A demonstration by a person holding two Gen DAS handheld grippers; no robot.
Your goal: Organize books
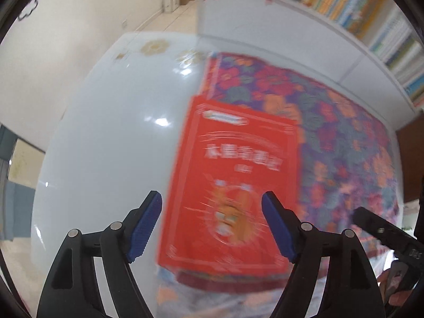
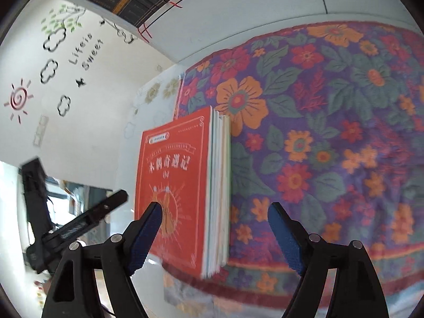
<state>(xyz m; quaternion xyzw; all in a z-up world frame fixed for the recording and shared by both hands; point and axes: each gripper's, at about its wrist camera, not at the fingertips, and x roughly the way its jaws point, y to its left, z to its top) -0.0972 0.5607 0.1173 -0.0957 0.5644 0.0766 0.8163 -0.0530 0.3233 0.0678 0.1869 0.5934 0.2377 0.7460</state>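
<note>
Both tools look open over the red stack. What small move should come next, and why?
Probably lift both clear. The left tool and right tool stand open, pads off the red book stack, which lies squared at the floral cloth's edge; more books may wait out of view.

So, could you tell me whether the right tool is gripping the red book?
No, the right tool stands open, its pads clear of the red book lying on the stack.

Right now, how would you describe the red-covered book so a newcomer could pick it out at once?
Find the white table with the floral cloth spread over it. At the cloth's left edge lies a stack of thin books. The red-covered book tops that stack, the only plain red cover, with white Chinese title lettering.
</note>
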